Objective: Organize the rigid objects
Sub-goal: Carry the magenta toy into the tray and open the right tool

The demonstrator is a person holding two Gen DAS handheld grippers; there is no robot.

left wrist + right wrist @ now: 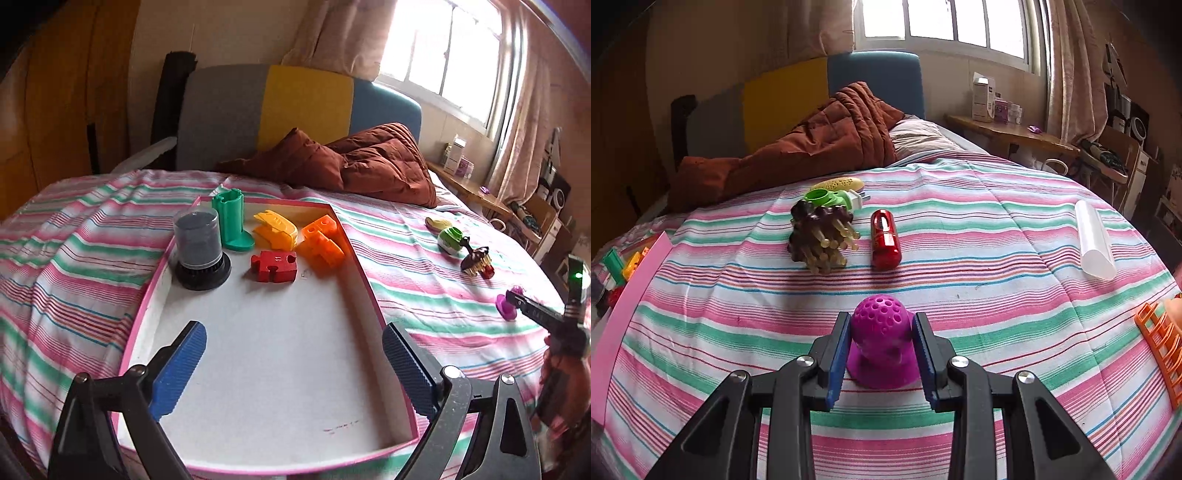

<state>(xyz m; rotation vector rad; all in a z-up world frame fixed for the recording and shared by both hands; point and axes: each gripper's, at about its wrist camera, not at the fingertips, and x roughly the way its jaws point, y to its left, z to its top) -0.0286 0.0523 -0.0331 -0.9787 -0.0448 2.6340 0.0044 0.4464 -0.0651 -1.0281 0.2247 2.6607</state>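
Right gripper (881, 345) pinches purple perforated toy (880, 332) on striped sheet (960, 240), right of pink-rimmed tray (365, 280). Left gripper (293, 360) spread wide over tray.

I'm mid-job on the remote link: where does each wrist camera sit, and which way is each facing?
Left wrist: behind the open left tongs, over the pink-rimmed tray, facing the headboard; the right tongs and hand show at right.
Right wrist: behind the right tongs, low over the striped sheet, pads flanking the purple toy, facing the window.
Shared: purple toy, brown brush, tray edge.
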